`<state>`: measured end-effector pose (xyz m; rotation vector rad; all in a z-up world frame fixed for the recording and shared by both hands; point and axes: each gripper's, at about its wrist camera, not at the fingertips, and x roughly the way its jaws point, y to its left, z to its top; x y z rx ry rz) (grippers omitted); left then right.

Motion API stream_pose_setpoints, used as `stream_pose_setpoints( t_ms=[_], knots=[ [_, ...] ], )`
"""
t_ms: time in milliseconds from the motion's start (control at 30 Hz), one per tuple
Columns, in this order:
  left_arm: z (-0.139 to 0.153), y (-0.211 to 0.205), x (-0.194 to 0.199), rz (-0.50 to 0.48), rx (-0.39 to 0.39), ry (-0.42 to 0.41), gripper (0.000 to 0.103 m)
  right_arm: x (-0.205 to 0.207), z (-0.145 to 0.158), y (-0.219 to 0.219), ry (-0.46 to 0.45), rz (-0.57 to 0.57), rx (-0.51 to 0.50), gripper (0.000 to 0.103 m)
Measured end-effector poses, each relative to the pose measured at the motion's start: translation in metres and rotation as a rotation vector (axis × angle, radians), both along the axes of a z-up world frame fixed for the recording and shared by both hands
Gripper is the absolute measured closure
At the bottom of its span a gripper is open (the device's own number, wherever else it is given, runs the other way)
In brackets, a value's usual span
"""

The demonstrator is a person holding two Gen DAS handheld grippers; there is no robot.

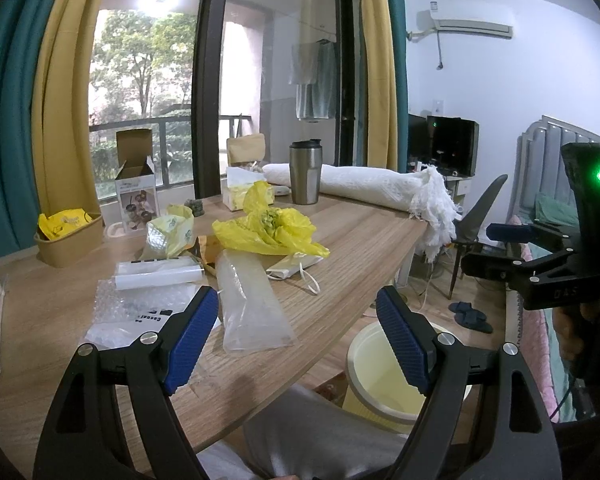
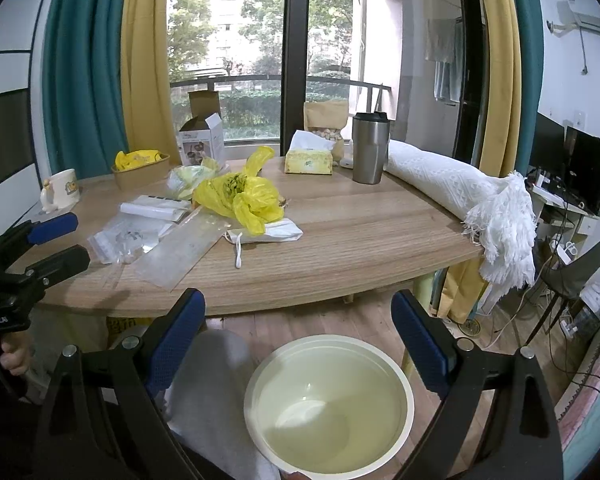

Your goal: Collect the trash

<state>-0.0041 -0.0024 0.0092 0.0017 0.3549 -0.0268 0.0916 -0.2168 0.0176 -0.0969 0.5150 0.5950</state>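
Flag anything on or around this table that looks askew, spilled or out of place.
The rolled white blanket overhangs the table corner, fringe dangling off the edge. Loose wrappers and a yellow plastic bag clutter the middle. Nothing looks spilled; the bin appears empty.

Glass balcony door (image 2: 236, 60) at centre frame, daylight, trees and a building beyond. Teal and mustard curtains (image 2: 112, 64) hang either side. White wall (image 1: 480, 80) at right carries an air conditioner (image 1: 470, 26) near the top. Dark monitor (image 1: 454, 144) on a low stand below. Wooden floor (image 2: 300, 320) at lower centre, cables trailing at lower right
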Motion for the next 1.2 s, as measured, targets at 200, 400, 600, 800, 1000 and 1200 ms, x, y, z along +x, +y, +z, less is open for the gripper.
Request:
stream_pose_setpoints(
  t_ms=[200, 400, 600, 800, 1000, 1200],
  knots=[
    [0.000, -0.001, 0.003, -0.002, 0.000, -0.003, 0.019, 0.000, 0.000, 0.000, 0.001, 0.001, 0.001, 0.010],
    [-0.001, 0.005, -0.002, -0.001, -0.005, -0.006, 0.019, 0.001, 0.001, 0.000, 0.003, 0.004, -0.002, 0.010],
    [0.000, 0.001, 0.001, -0.001, -0.006, -0.005, 0.019, 0.001, 0.003, -0.001, 0.003, 0.001, -0.003, 0.010],
    [0.000, 0.006, 0.000, -0.002, -0.009, -0.004, 0.019, 0.002, 0.004, -0.001, 0.004, 0.006, -0.006, 0.010],
    [0.000, 0.006, 0.000, -0.004, -0.009, -0.005, 0.019, 0.000, 0.003, 0.000, 0.001, 0.006, -0.010, 0.010],
    [0.001, 0.008, -0.001, -0.007, -0.011, -0.007, 0.019, 0.001, 0.003, 0.000, 0.002, 0.006, -0.011, 0.010]
  ],
)
